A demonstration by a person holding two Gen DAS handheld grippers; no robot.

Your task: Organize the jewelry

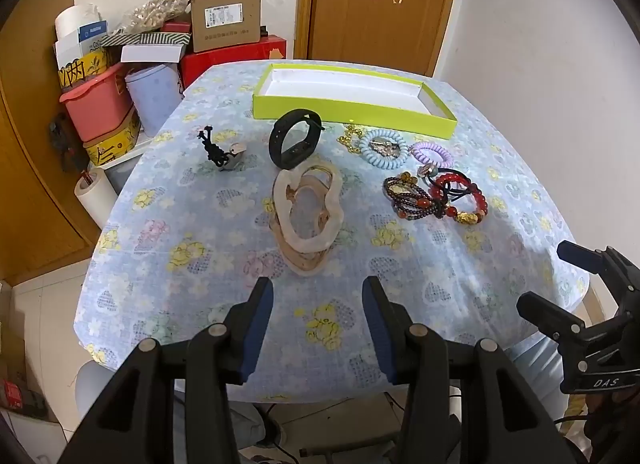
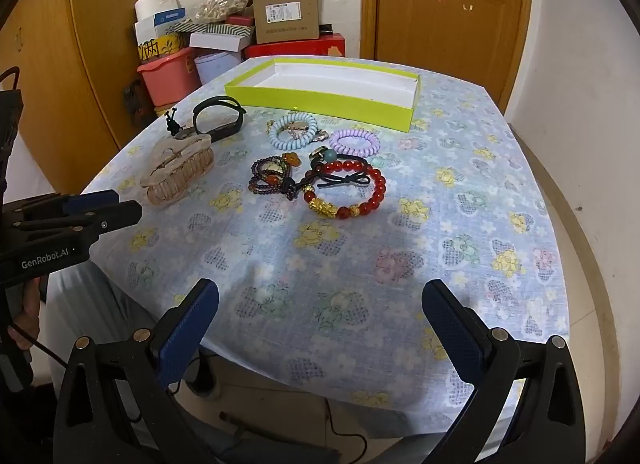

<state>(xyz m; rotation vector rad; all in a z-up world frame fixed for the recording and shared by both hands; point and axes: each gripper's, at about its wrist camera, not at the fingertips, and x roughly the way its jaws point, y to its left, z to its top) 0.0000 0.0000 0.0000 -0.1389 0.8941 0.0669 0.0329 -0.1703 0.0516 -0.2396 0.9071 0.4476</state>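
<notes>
Jewelry lies on the floral tablecloth (image 1: pixel 200 224). A beige hair claw (image 1: pixel 307 211) (image 2: pixel 180 170) is nearest my left gripper. Beyond it lie a black wristband (image 1: pixel 294 138) (image 2: pixel 218 116), a black cord charm (image 1: pixel 222 150), a blue coil tie (image 1: pixel 383 149) (image 2: pixel 293 130), a purple coil tie (image 1: pixel 433 153) (image 2: pixel 354 143), a red bead bracelet (image 1: pixel 466 194) (image 2: pixel 348 188) and dark bead strands (image 1: pixel 404 196) (image 2: pixel 268 176). A lime-green tray (image 1: pixel 352 110) (image 2: pixel 320 98) sits empty at the far edge. My left gripper (image 1: pixel 318 328) and right gripper (image 2: pixel 320 328) are open and empty over the near edge.
Boxes, a pink bin (image 1: pixel 98 104) and paper rolls are stacked beyond the table's far left. A wooden door (image 1: pixel 376 4) stands behind the tray. The right gripper also shows at the lower right of the left wrist view (image 1: pixel 560 280).
</notes>
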